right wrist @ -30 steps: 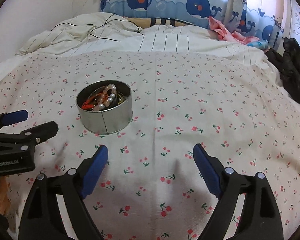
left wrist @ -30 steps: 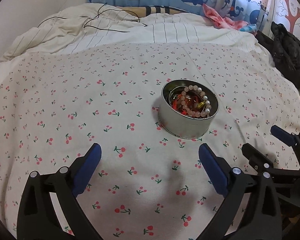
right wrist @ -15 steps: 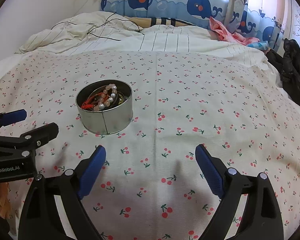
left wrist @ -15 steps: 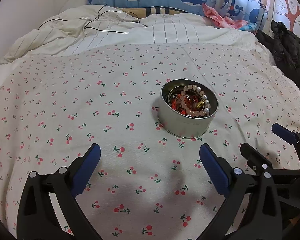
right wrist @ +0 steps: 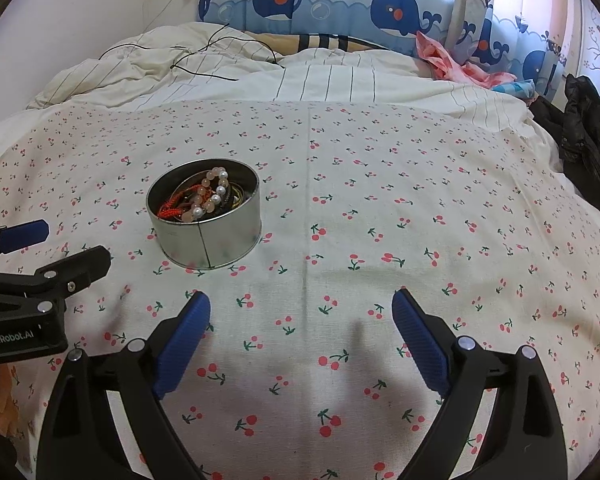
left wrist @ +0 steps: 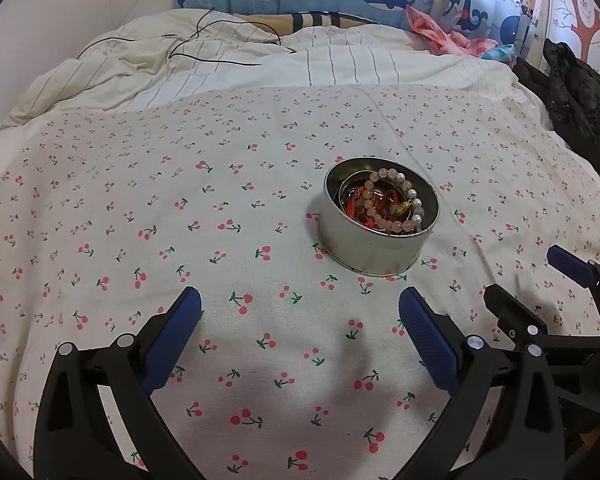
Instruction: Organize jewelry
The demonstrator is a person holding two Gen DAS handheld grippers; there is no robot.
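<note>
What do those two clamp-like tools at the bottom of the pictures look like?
Both are black plastic frames with silver rivets, forking into two long fingers faced with ribbed blue pads. The left gripper and the right gripper look alike. In the right wrist view, the left one's body carries white "GenRobot.AI" lettering. No cables or sleeves show.

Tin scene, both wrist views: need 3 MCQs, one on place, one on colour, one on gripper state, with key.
1. Where does the tin stand?
A. on the cherry-print sheet
B. on the striped duvet
C. on a shelf

2. What colour is the cord inside the tin?
A. green
B. red
C. blue

3. How are the two grippers?
A. both open and empty
B. left shut on beads
C. right shut on the tin

Key: 1 A, the tin sits on the cherry print. 2 B, a red cord lies beside the bead bracelet. 3 A, left gripper and right gripper have spread jaws holding nothing.
</note>
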